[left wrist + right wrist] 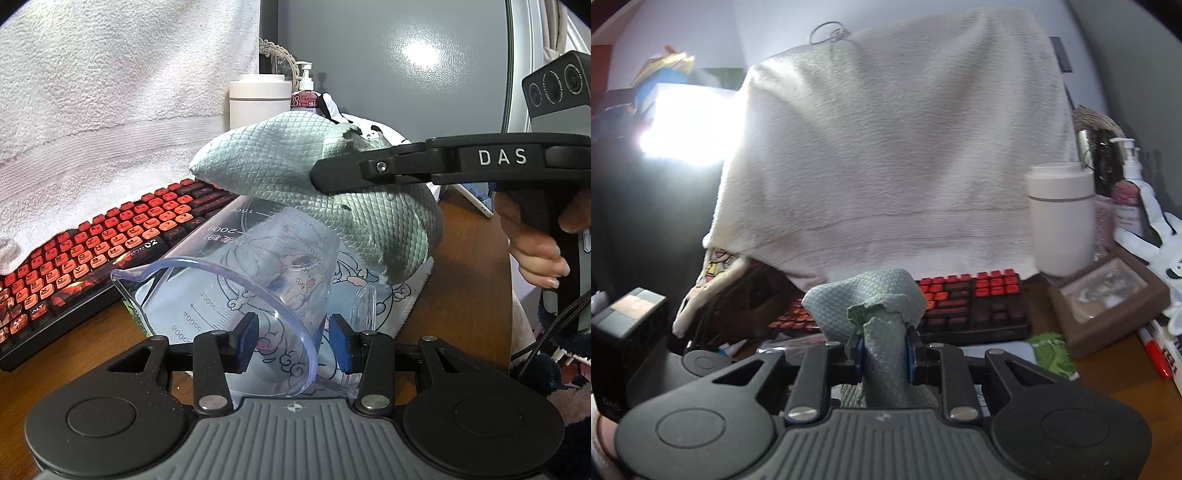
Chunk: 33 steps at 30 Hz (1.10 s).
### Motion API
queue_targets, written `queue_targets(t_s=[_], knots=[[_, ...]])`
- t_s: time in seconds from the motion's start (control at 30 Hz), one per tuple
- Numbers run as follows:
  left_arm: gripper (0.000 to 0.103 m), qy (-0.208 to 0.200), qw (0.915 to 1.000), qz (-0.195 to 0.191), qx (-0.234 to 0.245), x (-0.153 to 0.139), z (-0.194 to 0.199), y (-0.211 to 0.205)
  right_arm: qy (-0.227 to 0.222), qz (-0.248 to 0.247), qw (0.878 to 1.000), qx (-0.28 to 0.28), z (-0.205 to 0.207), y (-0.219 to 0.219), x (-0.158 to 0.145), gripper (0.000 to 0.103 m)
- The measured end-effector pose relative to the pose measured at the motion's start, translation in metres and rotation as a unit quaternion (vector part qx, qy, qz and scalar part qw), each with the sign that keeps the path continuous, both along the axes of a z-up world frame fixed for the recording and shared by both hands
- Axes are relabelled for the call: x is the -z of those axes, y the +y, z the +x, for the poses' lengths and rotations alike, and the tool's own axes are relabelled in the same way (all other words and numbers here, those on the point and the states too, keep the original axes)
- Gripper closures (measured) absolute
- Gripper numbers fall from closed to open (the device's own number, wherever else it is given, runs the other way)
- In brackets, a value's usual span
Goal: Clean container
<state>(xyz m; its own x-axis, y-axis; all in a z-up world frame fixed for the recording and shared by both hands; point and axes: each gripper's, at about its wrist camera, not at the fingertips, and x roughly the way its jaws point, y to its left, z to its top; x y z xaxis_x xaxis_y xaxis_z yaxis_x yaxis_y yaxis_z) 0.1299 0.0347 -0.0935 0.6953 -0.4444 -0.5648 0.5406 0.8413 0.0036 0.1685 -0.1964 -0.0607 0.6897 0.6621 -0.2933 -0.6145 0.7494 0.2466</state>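
Left gripper (291, 345) clamps one clear measuring cup (236, 295), tilted above the desk (461, 266) beside one red keyboard (92, 254); right gripper (885, 349) is clenched on one green cloth (295, 158) over the cup.

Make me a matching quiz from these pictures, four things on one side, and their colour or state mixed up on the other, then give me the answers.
Things:
1. measuring cup
2. cleaning cloth
3. keyboard
4. towel

Colour or state:
A. red-orange keys, lying on the desk
B. clear plastic, tilted, gripped at the rim by the left hand-held gripper
C. white, draped over something behind the keyboard
D. grey-green, bunched, clamped in the right hand-held gripper

Pairs: 1-B, 2-D, 3-A, 4-C
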Motion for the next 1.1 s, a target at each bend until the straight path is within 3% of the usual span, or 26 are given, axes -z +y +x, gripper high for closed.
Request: queue_targets(t_s=[0.17,0.47,0.63,1.1], knots=[[0.061,0.0,1.0,0.001,0.0,0.0,0.002,0.0,-0.014,-0.015,1.0,-0.004,-0.009,0.009,0.001,0.083],[0.061,0.0,1.0,0.001,0.001,0.0,0.001,0.0,-0.042,-0.034,0.995,-0.089,-0.041,0.033,0.0,0.083],[0.061,0.0,1.0,0.0,0.0,0.0,0.002,0.0,-0.053,-0.042,0.992,-0.106,-0.046,0.032,0.001,0.083],[0.061,0.001,1.0,-0.001,0.0,0.0,0.004,0.0,0.001,-0.009,1.0,0.001,-0.005,-0.013,0.009,0.083]])
